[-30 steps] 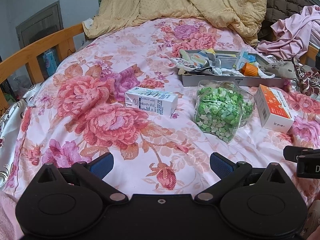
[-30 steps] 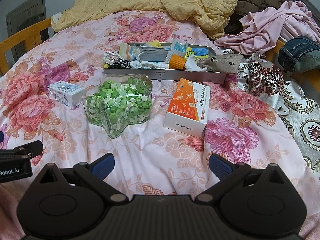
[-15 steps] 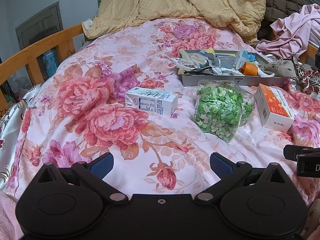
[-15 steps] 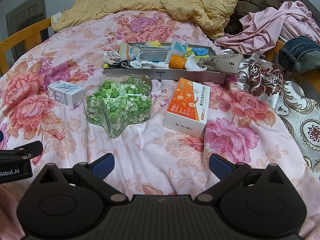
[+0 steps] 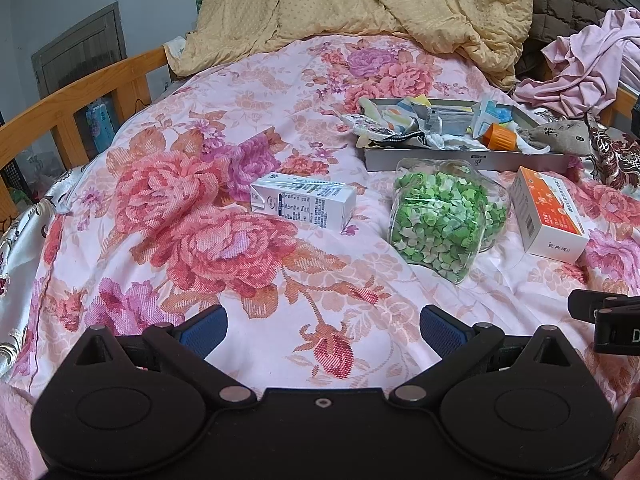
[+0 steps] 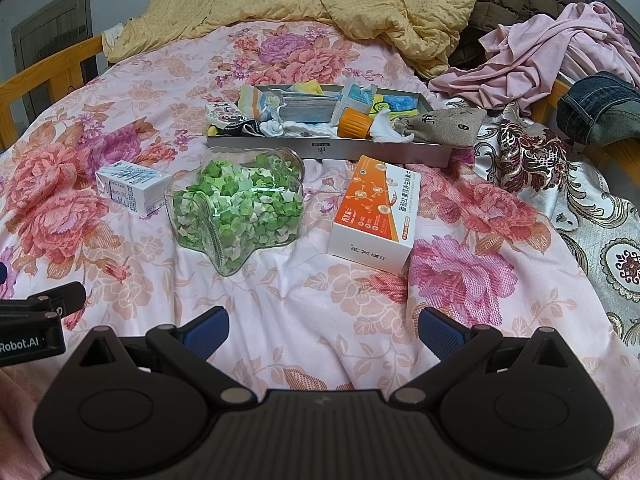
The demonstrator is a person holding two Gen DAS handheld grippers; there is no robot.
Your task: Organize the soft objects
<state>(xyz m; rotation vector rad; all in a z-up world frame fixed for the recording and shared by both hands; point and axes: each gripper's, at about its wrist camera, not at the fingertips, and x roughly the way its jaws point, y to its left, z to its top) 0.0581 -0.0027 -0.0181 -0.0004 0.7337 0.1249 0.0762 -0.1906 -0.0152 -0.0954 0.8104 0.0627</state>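
A grey metal tray (image 6: 328, 151) (image 5: 460, 160) lies on the flowered bedspread, heaped with soft items: face masks, socks, small cloths and an orange-capped bottle (image 6: 354, 121). A beige drawstring pouch (image 6: 440, 125) (image 5: 560, 136) leans on the tray's right end. In front of the tray lie a star-shaped glass jar of green paper stars (image 6: 240, 212) (image 5: 444, 216), a white milk carton (image 5: 304, 205) (image 6: 134, 191) and an orange-white box (image 6: 376, 216) (image 5: 548, 216). My left gripper (image 5: 322, 330) and right gripper (image 6: 322, 330) hover open over bare sheet near the bed's front, holding nothing.
A yellow blanket (image 6: 320, 0) is bunched at the head of the bed. Pink clothes (image 6: 552, 52) and jeans (image 6: 600, 108) are piled at the right. A wooden bed rail (image 5: 80, 96) runs along the left. A patterned satin cloth (image 6: 580, 208) covers the right edge.
The left gripper has drifted slightly, shifting its view a little. No object has moved, and both grippers stay open.
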